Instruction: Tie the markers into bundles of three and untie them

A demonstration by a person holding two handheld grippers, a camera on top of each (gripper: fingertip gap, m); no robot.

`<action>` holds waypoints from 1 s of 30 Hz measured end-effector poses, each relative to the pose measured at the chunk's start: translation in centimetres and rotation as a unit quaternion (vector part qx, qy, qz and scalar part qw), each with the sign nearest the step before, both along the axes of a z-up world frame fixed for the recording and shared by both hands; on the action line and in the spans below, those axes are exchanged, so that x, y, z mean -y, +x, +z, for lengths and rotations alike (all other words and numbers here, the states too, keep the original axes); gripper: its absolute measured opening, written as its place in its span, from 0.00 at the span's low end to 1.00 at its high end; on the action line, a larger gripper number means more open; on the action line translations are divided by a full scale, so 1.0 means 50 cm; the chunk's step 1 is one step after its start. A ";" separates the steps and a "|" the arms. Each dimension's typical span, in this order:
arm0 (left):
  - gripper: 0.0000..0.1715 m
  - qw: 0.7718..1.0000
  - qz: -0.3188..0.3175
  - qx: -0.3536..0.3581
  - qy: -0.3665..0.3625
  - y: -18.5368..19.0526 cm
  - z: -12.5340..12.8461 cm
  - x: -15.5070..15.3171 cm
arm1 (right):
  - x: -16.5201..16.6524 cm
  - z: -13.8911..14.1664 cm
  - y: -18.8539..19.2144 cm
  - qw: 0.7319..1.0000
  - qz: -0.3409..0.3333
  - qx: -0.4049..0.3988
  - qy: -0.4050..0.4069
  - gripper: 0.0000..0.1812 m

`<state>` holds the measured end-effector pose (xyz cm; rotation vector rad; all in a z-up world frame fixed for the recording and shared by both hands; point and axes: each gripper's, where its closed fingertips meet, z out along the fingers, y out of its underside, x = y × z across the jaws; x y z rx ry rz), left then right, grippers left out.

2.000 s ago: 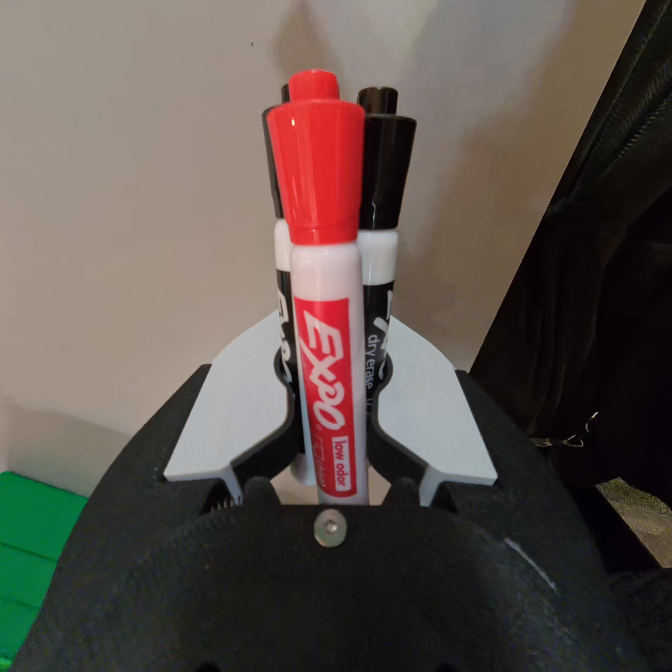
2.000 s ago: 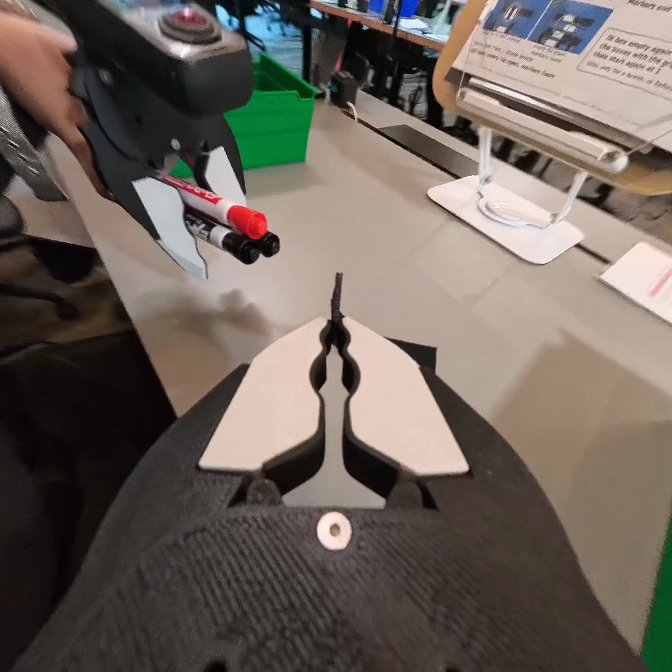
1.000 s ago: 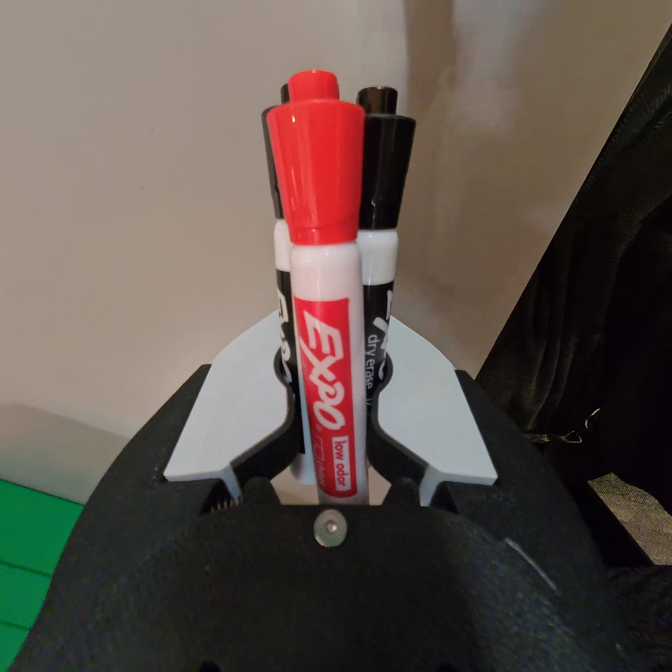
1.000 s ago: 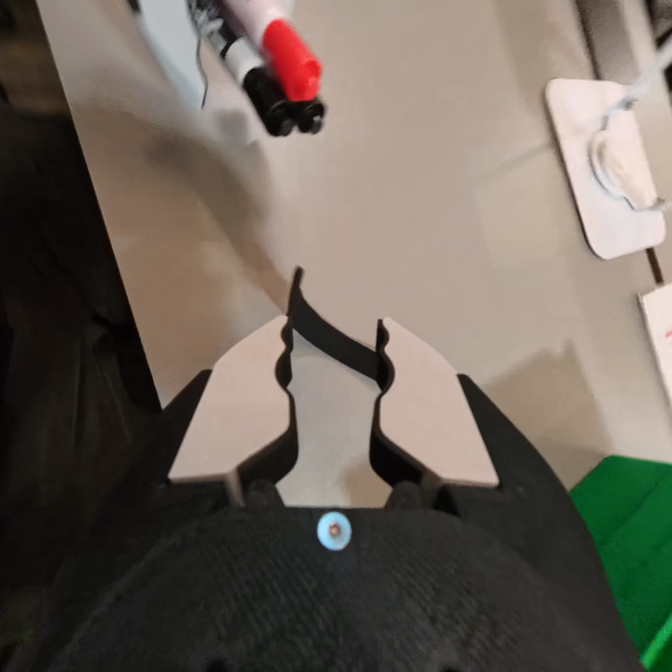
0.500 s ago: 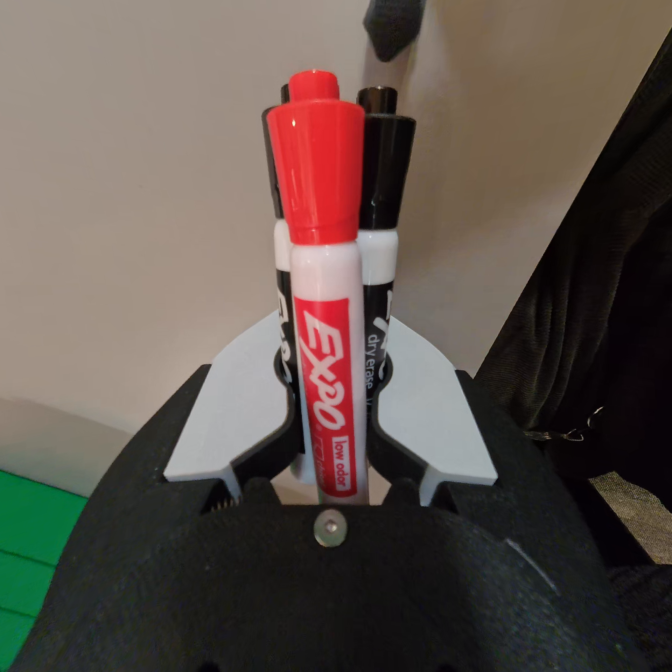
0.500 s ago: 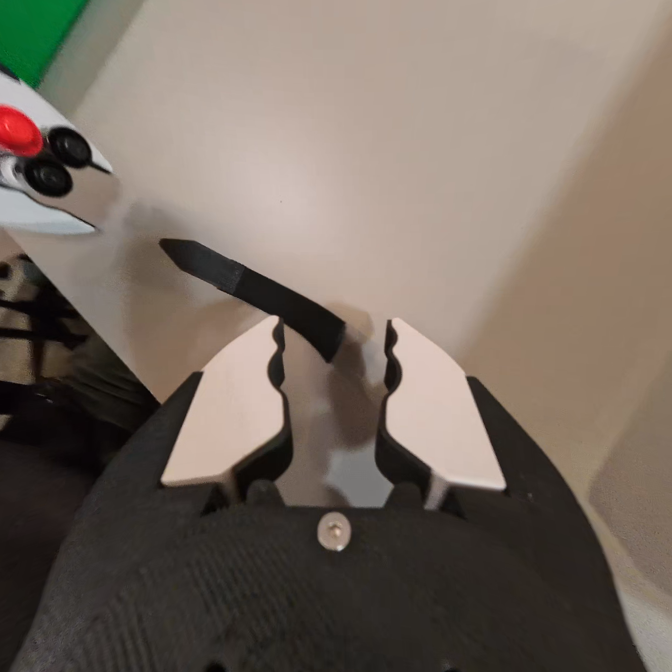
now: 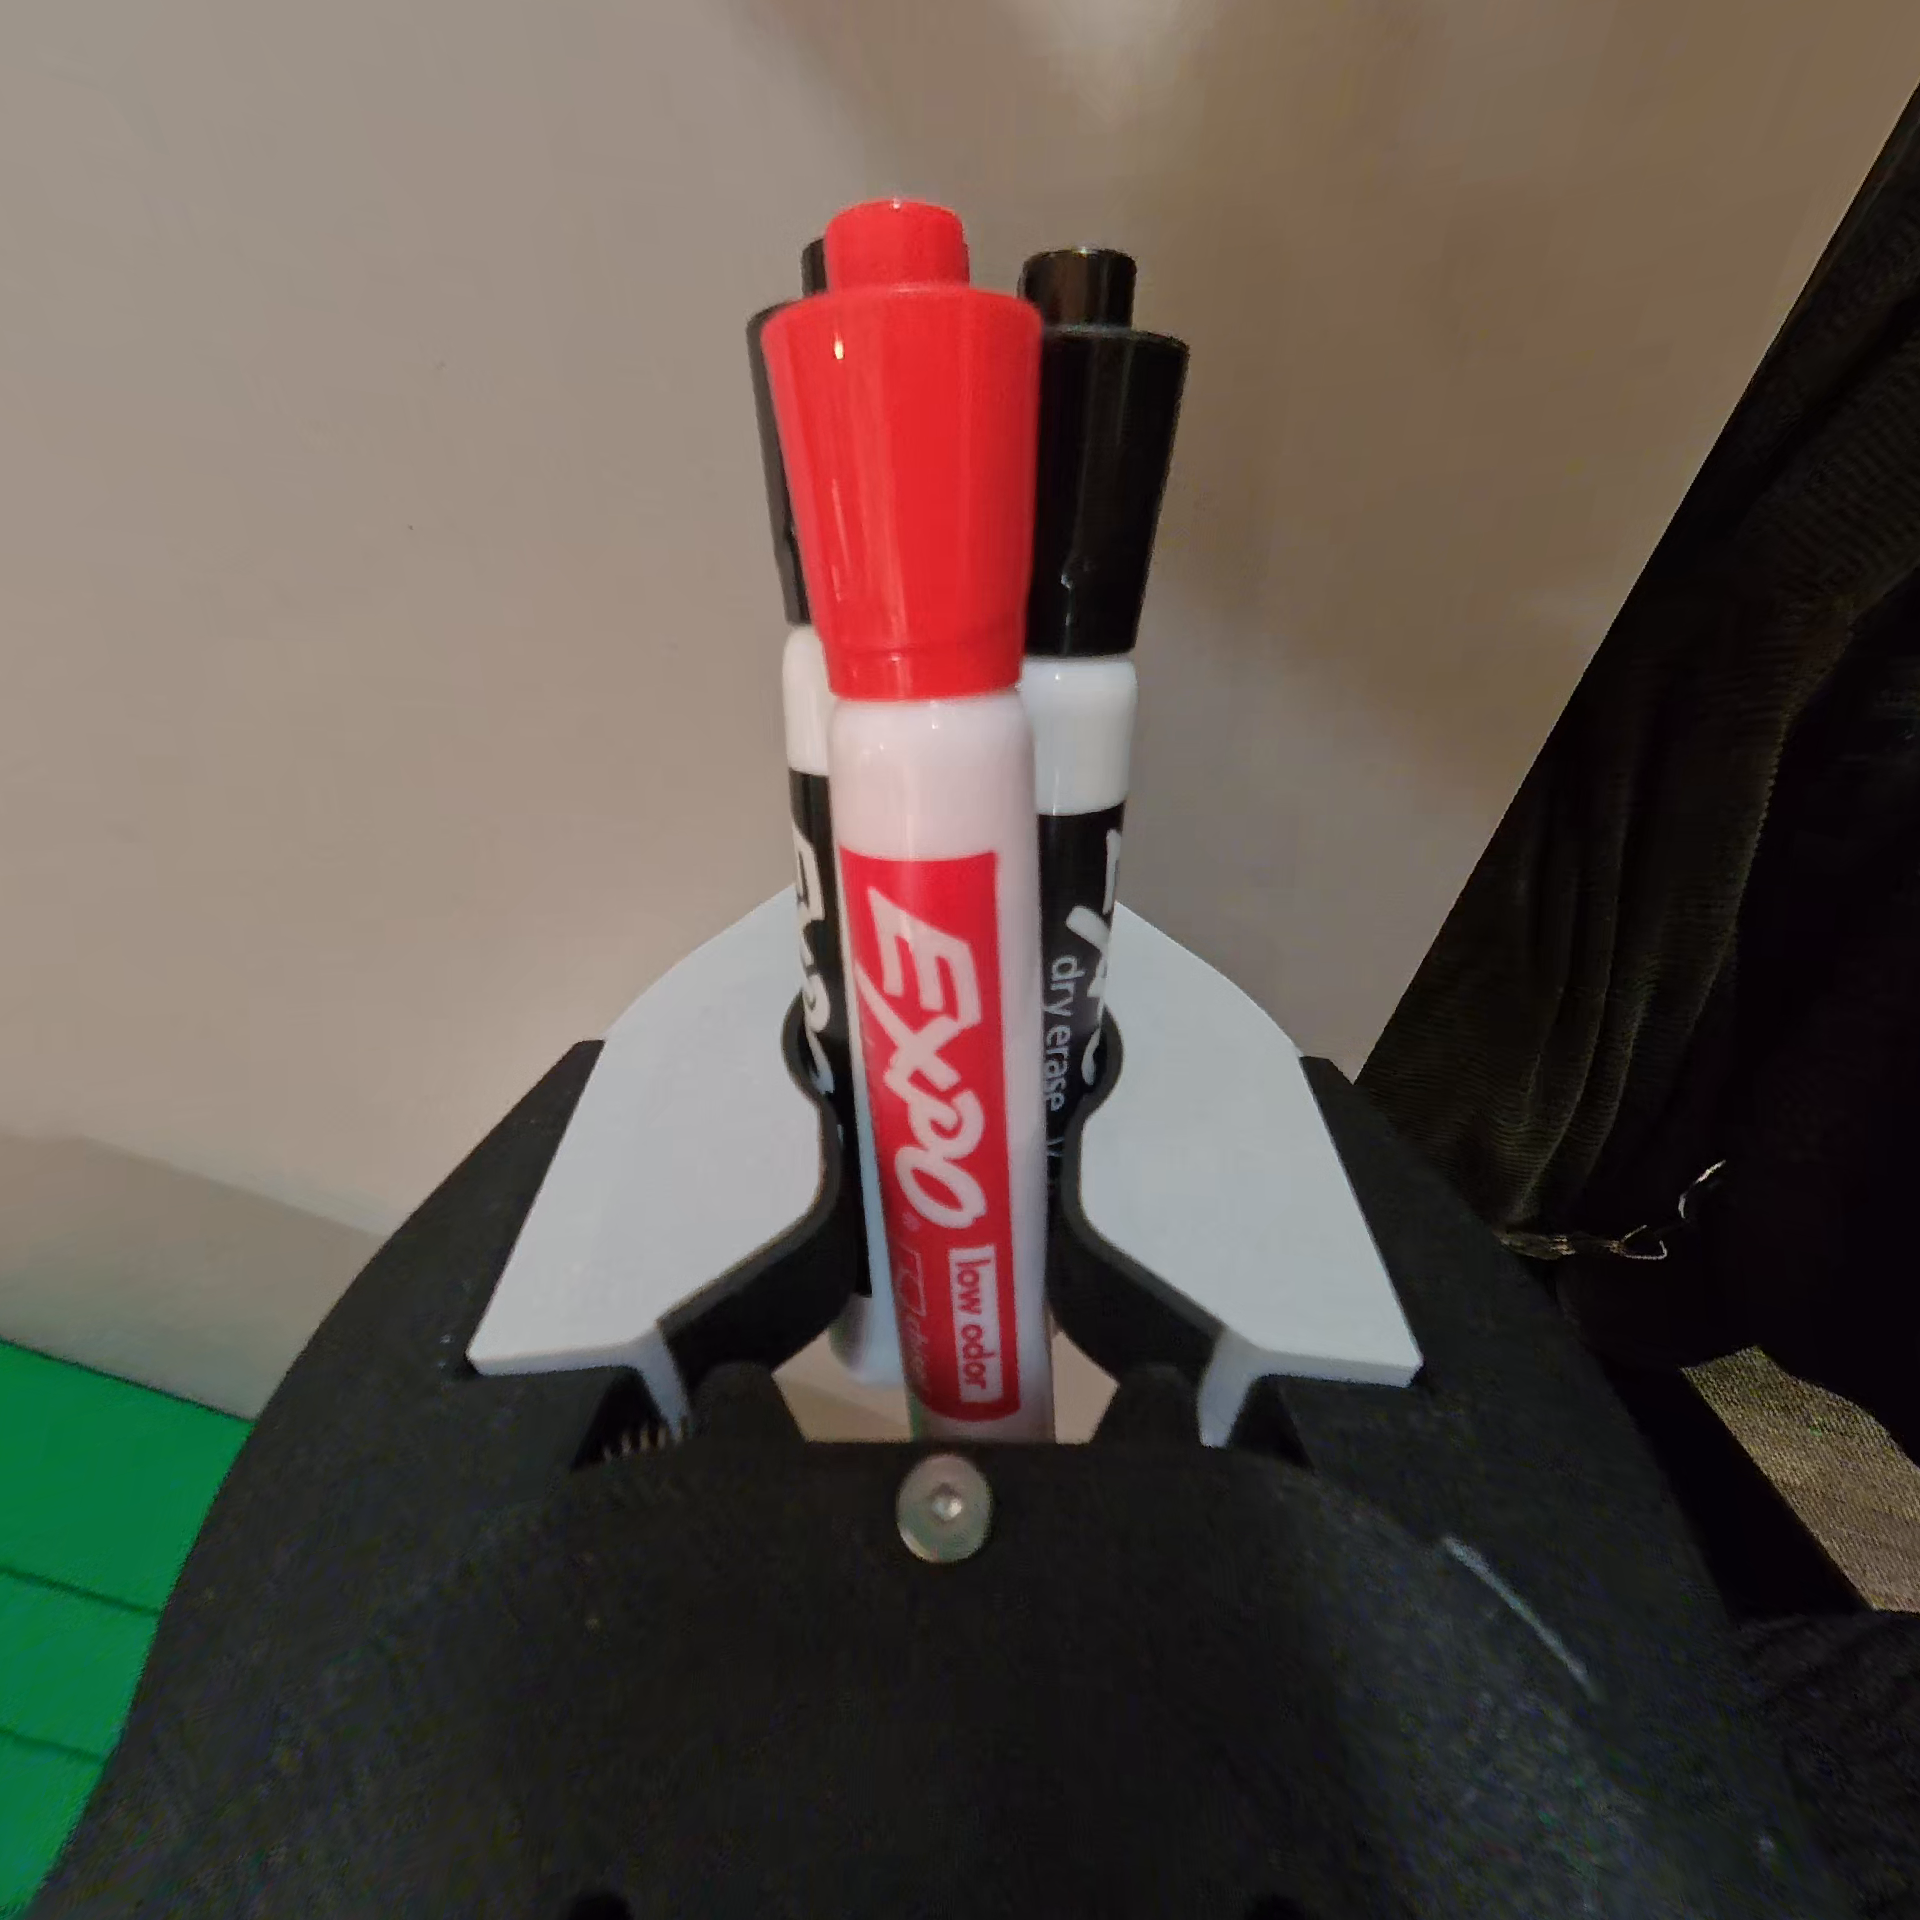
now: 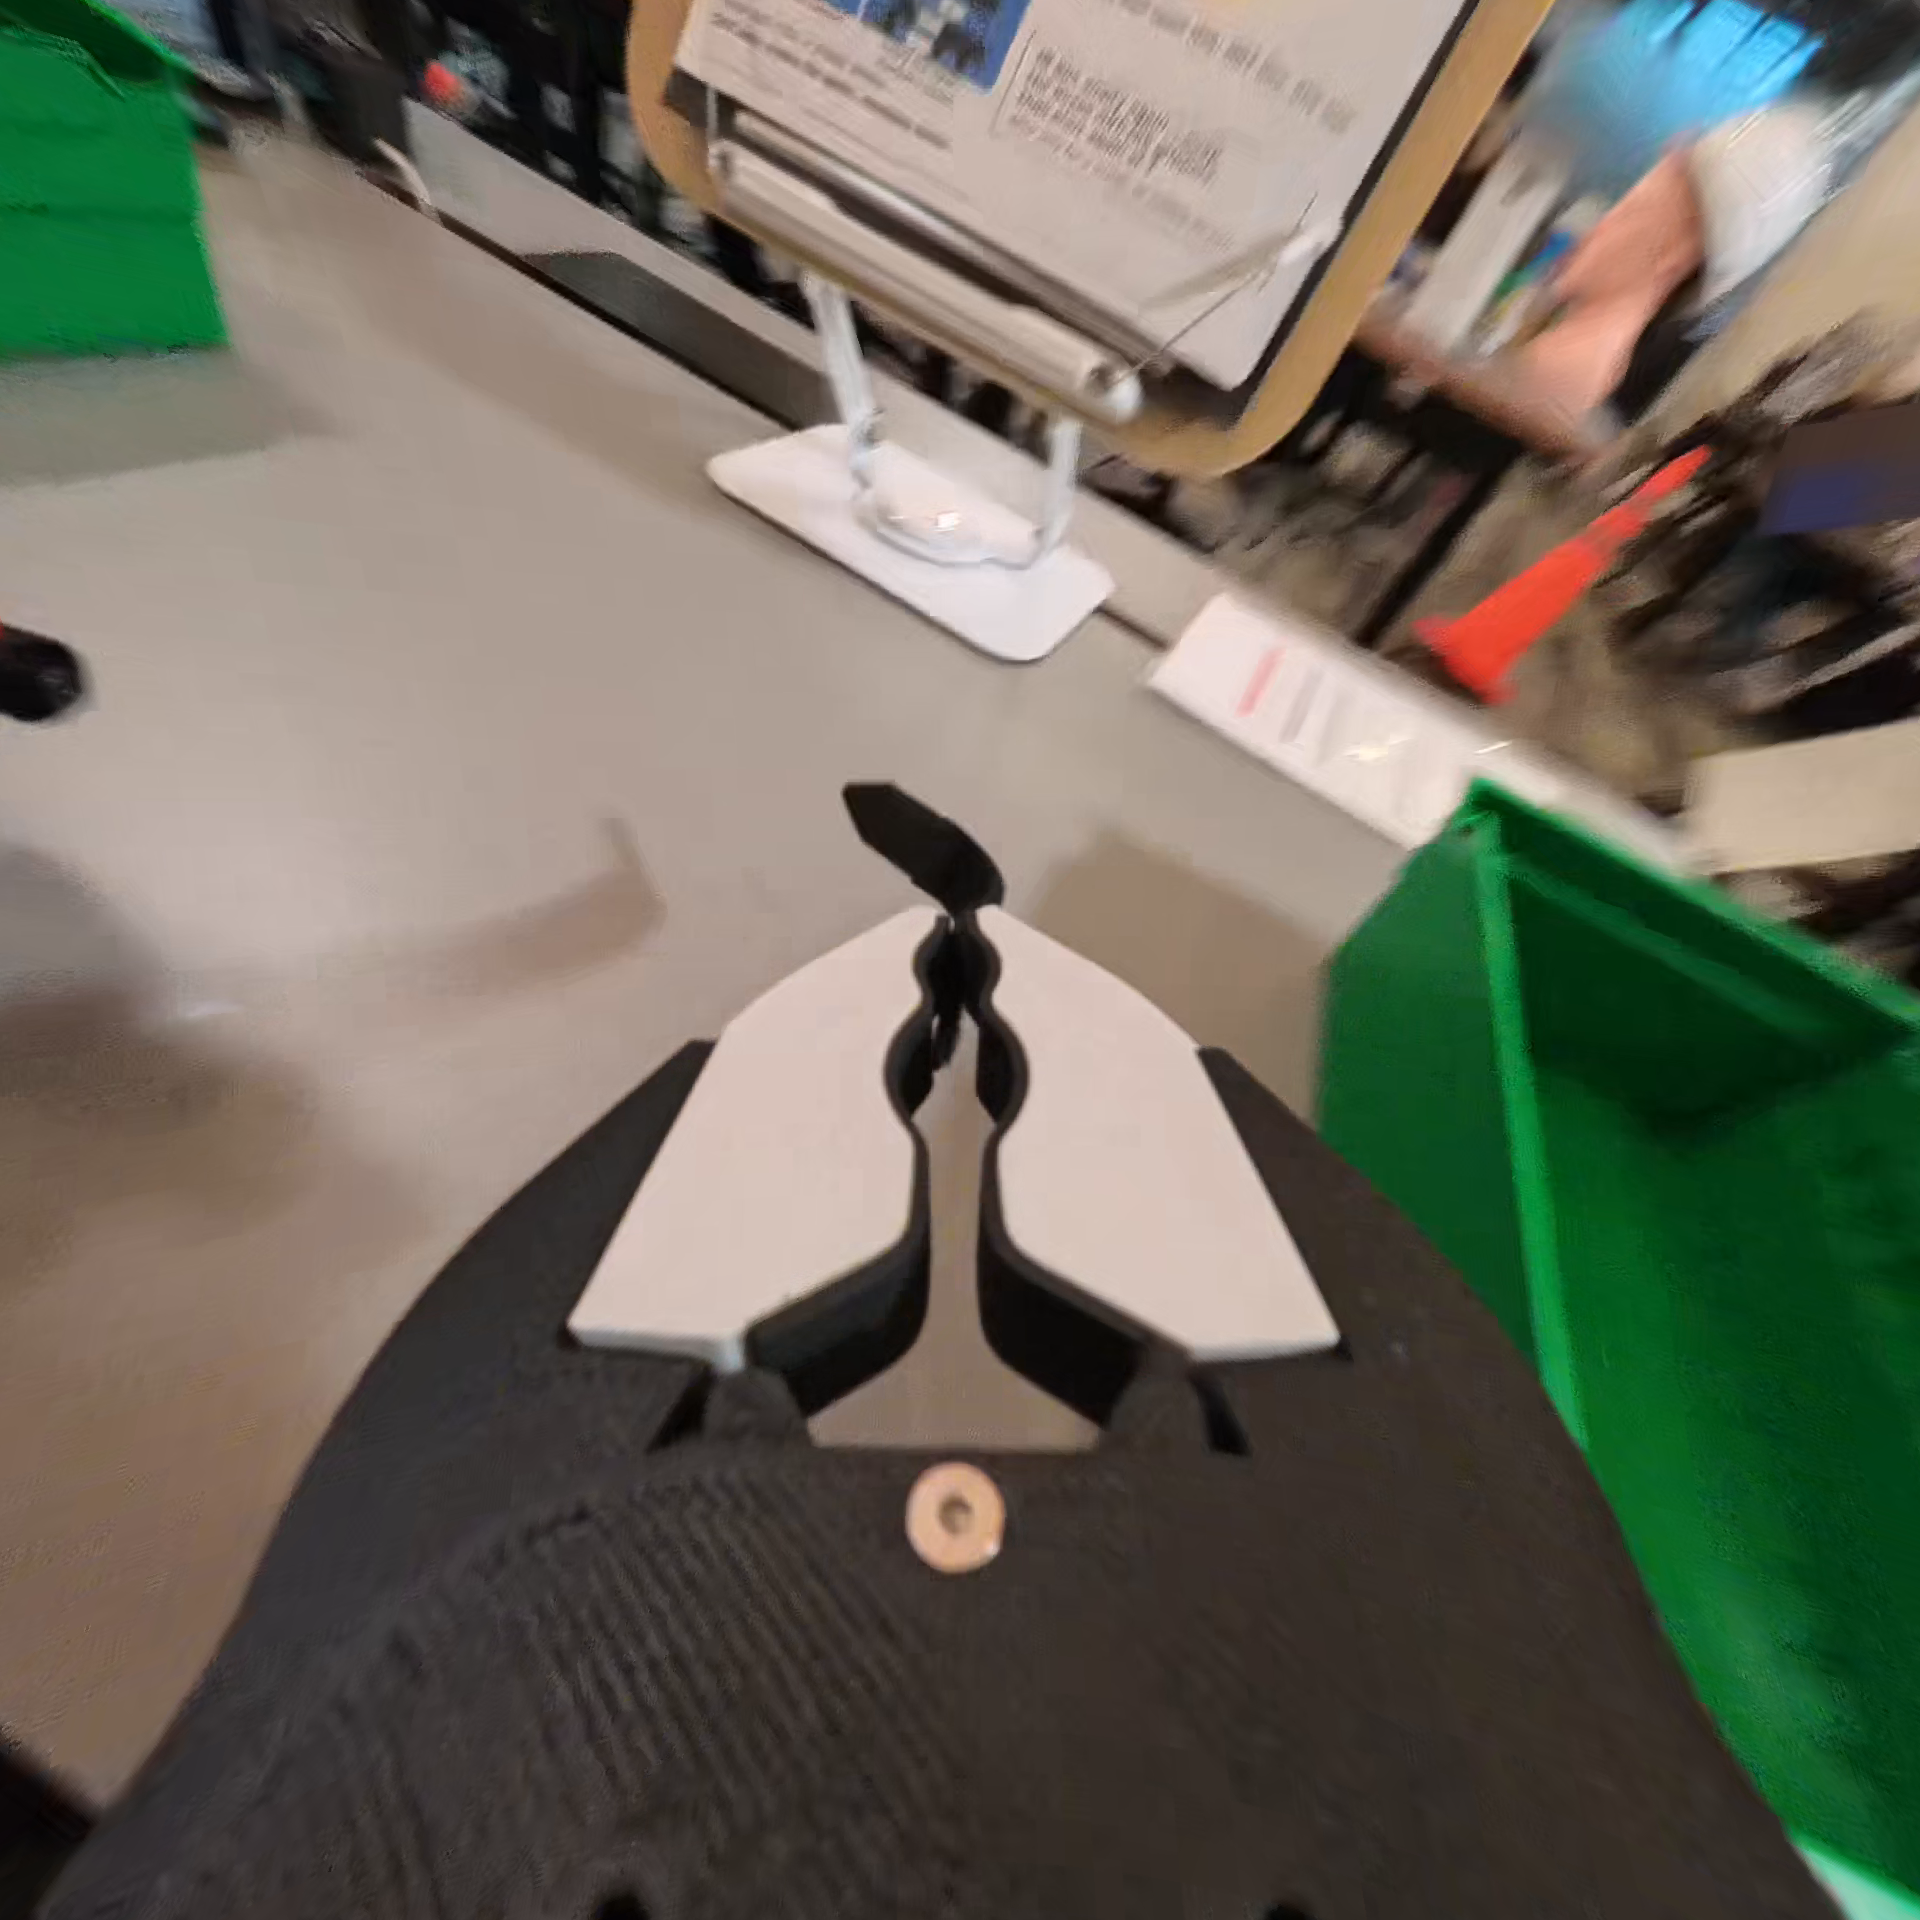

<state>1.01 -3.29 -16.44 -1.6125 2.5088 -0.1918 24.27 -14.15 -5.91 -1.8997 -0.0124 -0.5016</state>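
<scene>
Left gripper [image 7: 951, 1039] clamped on three markers: red marker [image 7: 920, 790] on top, black markers [image 7: 1091, 582] beneath at either side, long axes running straight out along the fingers, caps at the far end. No tie visible around them. Right gripper [image 8: 961, 920] pinched narrow on a black strap [image 8: 925, 847], its free end sticking up past the fingertips. Bundle's dark cap tips [image 8: 36, 675] just showing at the far left edge of the right wrist view, so strap lies well right of the bundle and probably must travel left, crosswise to the markers. Farther off, table [image 8: 468, 623], green bin [image 8: 1662, 1195], clipboard stand [image 8: 935, 540].
</scene>
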 end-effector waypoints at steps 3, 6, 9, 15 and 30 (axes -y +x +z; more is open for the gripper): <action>0.25 1.000 0.000 -0.002 0.002 -0.001 -0.001 0.001 | -0.003 -0.042 -0.005 0.994 -0.036 0.073 -0.068 0.01; 0.25 1.000 -0.002 -0.002 0.006 -0.001 0.002 0.003 | -0.006 -0.094 -0.016 0.980 -0.058 0.126 -0.141 0.01; 0.25 1.000 -0.003 0.003 0.005 0.001 0.006 0.004 | -0.007 -0.109 -0.041 0.976 -0.061 0.141 -0.157 0.01; 0.25 1.000 0.000 0.003 0.004 -0.002 0.005 -0.001 | 0.010 -0.091 -0.083 0.982 -0.067 0.135 -0.110 0.01; 0.25 1.000 -0.003 0.004 0.004 -0.002 0.009 0.004 | 0.038 -0.162 -0.113 0.964 -0.114 0.186 -0.151 0.02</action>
